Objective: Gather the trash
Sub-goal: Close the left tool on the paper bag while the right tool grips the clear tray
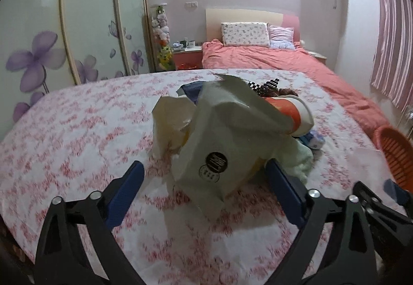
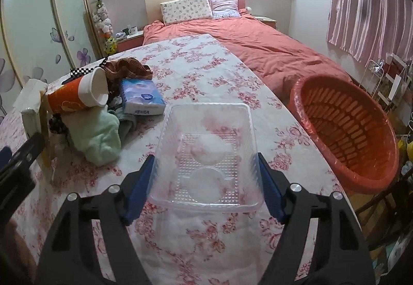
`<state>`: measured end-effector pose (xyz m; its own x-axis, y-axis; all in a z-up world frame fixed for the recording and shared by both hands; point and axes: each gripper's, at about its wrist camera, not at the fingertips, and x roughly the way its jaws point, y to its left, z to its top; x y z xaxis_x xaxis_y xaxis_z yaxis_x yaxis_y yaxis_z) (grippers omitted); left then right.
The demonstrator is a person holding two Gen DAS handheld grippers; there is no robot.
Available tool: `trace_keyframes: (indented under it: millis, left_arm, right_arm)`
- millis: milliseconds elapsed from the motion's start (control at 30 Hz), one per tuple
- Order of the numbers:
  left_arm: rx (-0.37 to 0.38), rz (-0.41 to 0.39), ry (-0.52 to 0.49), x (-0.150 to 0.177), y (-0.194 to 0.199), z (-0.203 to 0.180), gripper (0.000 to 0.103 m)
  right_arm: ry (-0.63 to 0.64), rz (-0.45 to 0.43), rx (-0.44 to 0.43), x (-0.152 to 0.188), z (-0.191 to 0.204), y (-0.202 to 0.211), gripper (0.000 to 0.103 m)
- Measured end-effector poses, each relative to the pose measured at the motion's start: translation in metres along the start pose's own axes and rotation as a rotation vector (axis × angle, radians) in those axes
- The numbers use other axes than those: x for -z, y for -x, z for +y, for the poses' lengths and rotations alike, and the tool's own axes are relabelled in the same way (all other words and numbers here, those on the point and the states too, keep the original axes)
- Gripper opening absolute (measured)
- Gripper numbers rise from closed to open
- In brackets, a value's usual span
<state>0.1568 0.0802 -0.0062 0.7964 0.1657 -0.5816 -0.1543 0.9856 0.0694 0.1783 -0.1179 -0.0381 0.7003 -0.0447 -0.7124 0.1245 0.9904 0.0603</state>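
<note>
A crumpled pale paper bag (image 1: 219, 140) with a round black logo lies on the floral tablecloth between the open fingers of my left gripper (image 1: 204, 168). An orange and white paper cup (image 1: 294, 114) lies tipped behind it; it also shows in the right wrist view (image 2: 77, 96). My right gripper (image 2: 206, 163) has its blue pads against both sides of a clear plastic tray (image 2: 206, 153) that rests on the table. An orange trash basket (image 2: 346, 130) lined with clear plastic stands tilted at the table's right edge.
A green cloth (image 2: 100, 135), a blue tissue pack (image 2: 142, 99), a brown woven item (image 2: 126, 68) and a checkered item lie in the pile. The floral table (image 2: 206, 65) ends at a red bed (image 2: 258, 37). A wardrobe stands left, curtains right.
</note>
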Motion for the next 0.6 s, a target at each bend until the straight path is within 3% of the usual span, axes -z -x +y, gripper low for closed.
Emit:
trace_keyframes:
  millis: [200, 300, 367, 433, 467, 533, 600]
  left_arm:
    - [-0.033, 0.010, -0.041, -0.001, -0.011, -0.008, 0.076]
    - [-0.037, 0.019, -0.047, -0.003, -0.013, -0.010, 0.077]
    - [-0.041, 0.021, -0.050, -0.002, -0.012, -0.013, 0.086]
    - [-0.046, 0.008, -0.055, -0.004, -0.011, -0.016, 0.089]
    - [-0.043, 0.007, -0.057, -0.005, -0.012, -0.017, 0.086]
    - [0.007, 0.024, -0.037, -0.009, -0.015, -0.014, 0.059]
    - [0.055, 0.041, 0.006, -0.012, -0.018, -0.006, 0.049]
  right_arm:
    - [-0.015, 0.010, -0.004, 0.003, -0.006, 0.000, 0.074]
    - [-0.022, 0.015, -0.010, 0.004, -0.008, 0.000, 0.074]
    - [-0.023, 0.016, -0.012, 0.005, -0.008, 0.000, 0.074]
    - [-0.024, 0.017, -0.012, 0.005, -0.008, 0.000, 0.074]
    - [-0.025, 0.018, -0.012, 0.005, -0.008, 0.000, 0.074]
    - [-0.024, 0.015, -0.012, 0.005, -0.008, 0.001, 0.074]
    - [-0.024, 0.007, -0.013, 0.005, -0.009, 0.002, 0.074]
